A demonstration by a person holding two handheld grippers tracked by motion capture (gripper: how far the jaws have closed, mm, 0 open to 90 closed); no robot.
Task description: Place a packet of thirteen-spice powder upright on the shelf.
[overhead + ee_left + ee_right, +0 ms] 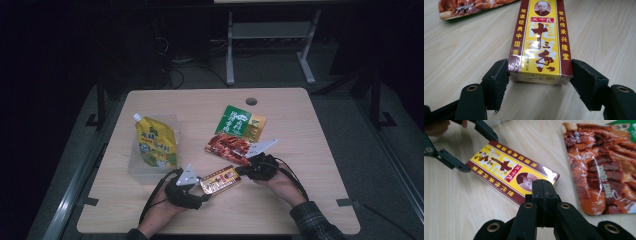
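A maroon and yellow spice box (220, 180) (540, 37) (509, 172) lies flat on the wooden table (300, 200) near its front edge. My left gripper (202, 189) (540, 75) (477, 152) has one pad on each long side of the box's end, and both pads (499, 77) touch the cardboard. My right gripper (242, 171) (544, 186) is shut with nothing between its jaws. Its joined tips rest at the opposite end of the box, by the printed portrait.
A red-brown meat snack packet (230, 146) (599, 165) (469, 7) lies just beyond the box, partly under a green packet (240, 122). A yellow spouted pouch (155, 142) lies on clear plastic at the left. A cable hole (251, 101) is near the far edge.
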